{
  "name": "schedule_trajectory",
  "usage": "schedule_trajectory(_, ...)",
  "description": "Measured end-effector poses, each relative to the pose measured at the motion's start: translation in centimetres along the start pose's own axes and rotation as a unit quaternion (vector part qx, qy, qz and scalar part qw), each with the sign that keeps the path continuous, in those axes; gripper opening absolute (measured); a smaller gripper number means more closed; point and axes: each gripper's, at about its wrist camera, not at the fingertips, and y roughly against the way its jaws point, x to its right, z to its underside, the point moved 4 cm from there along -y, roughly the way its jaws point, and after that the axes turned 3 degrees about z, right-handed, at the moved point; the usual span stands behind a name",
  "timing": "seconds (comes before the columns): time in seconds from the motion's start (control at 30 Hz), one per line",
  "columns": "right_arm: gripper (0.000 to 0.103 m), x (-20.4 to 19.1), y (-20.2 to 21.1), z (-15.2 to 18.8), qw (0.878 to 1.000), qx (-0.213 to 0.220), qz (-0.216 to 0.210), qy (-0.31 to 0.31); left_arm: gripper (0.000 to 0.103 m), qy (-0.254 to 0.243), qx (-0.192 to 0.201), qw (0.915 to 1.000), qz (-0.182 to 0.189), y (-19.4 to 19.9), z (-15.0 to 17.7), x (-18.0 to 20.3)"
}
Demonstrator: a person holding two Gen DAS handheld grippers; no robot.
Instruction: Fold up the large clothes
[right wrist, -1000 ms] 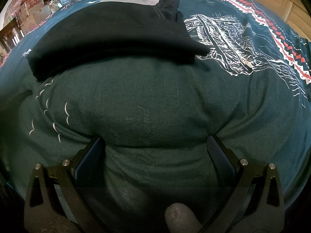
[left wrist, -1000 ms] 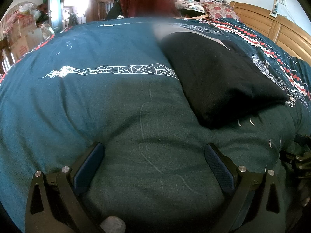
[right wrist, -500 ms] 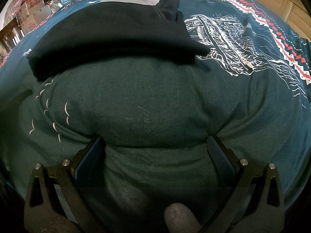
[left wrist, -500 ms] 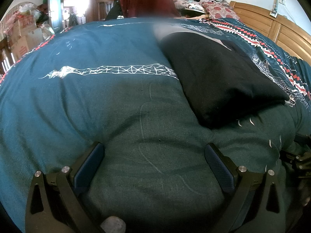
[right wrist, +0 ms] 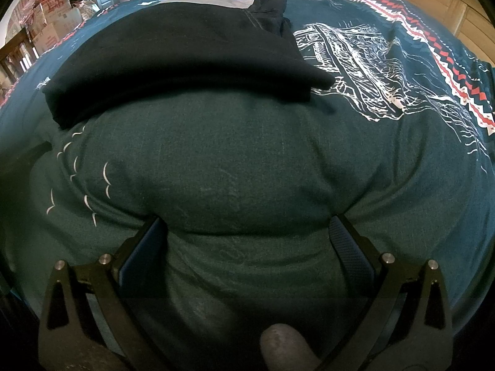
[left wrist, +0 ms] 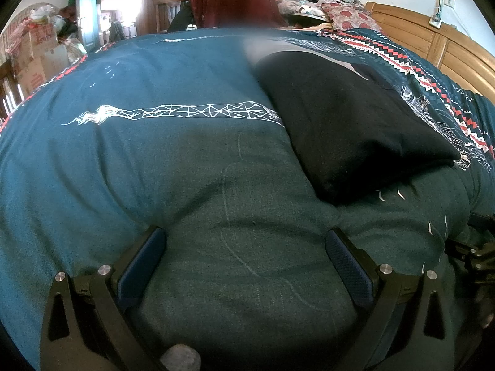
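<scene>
Both grippers sit low on the teal bedspread (left wrist: 130, 167) — left gripper (left wrist: 246, 242) and right gripper (right wrist: 247, 232) with jaws spread wide, holding nothing. The folded black garment (right wrist: 185, 61) lies on the bed just ahead, untouched.

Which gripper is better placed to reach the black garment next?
Probably right: the black garment lies straight ahead of the right gripper; for the left gripper it sits off to the right. Both are open.

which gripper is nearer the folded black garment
Right, though only slightly. The right gripper sits open directly in front of the black garment; the left gripper, also open, sits off to the garment's left.
</scene>
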Motion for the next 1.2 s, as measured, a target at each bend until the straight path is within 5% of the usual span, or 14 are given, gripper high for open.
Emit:
schedule_trajectory(1.1,0.103,0.1,0.6,-0.2,1.000,-0.003,-0.001,0.001,0.103,0.013,-0.018,0.9996,0.018,0.7,-0.7,-0.4)
schedule_trajectory(1.2,0.103,0.1,1.7,-0.7,1.000,0.010,-0.019,-0.005,0.103,0.014,0.002,0.9998,0.011,2.6,-1.8,-0.5)
